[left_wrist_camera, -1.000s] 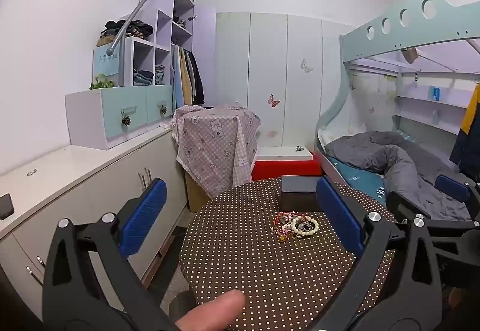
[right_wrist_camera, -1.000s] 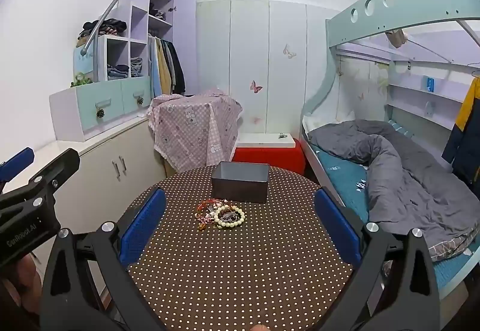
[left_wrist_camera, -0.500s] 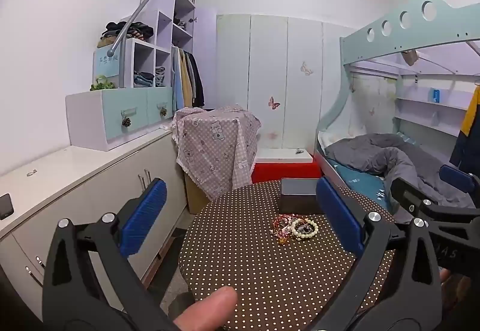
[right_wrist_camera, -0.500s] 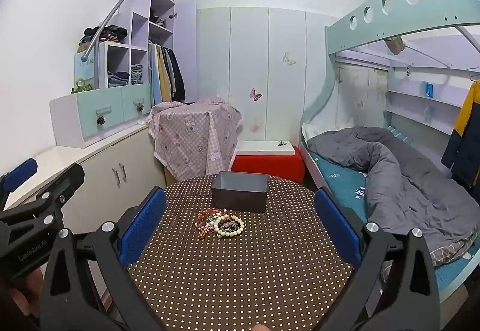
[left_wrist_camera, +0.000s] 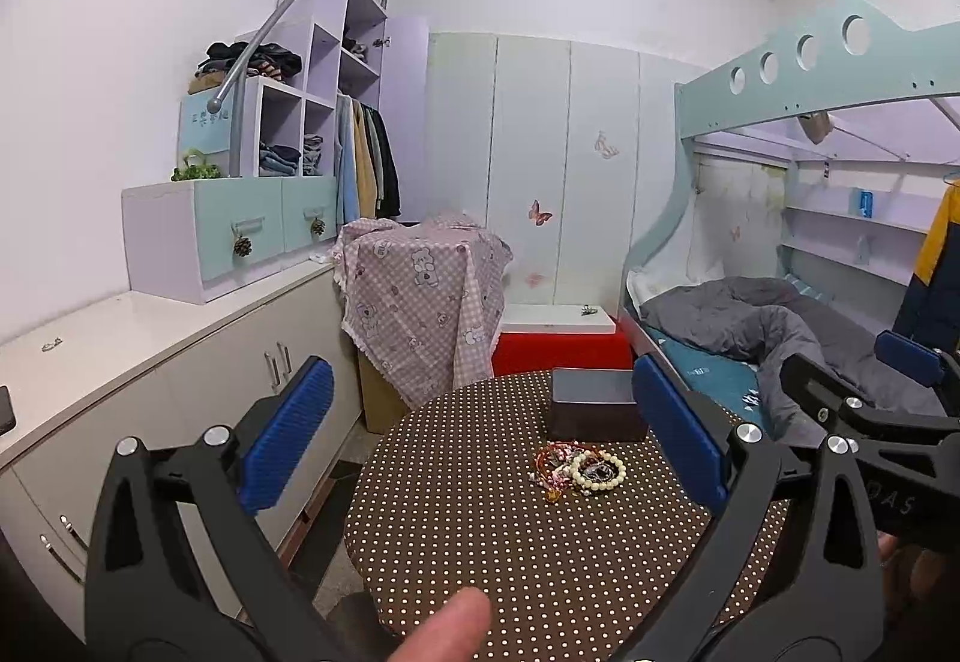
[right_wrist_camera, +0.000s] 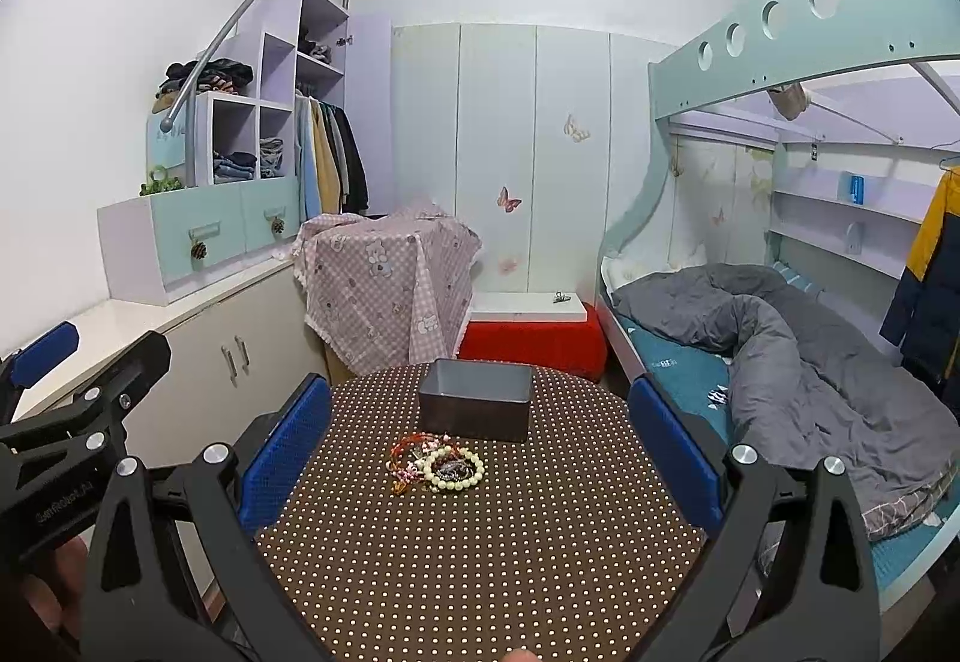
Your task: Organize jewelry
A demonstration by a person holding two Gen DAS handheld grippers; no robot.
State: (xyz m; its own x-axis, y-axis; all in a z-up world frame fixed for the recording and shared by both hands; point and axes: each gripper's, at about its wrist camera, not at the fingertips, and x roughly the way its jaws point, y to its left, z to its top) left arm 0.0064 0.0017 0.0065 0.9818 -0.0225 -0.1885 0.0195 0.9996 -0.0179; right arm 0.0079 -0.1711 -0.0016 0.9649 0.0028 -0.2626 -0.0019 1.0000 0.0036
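Jewelry (right_wrist_camera: 437,463) lies on the table (right_wrist_camera: 480,554); both hand-held grippers hover level, jaws spread, empty.

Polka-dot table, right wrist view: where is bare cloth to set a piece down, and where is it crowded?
The table is bare across its near half, between the jewelry pile and the near edge, and along both side rims. It is crowded at the far middle, where the pile lies just in front of the open gray box. Both the left gripper and right gripper stand open and empty.

one box (right_wrist_camera: 475,405), one jewelry pile (right_wrist_camera: 437,463), one table (right_wrist_camera: 480,542)
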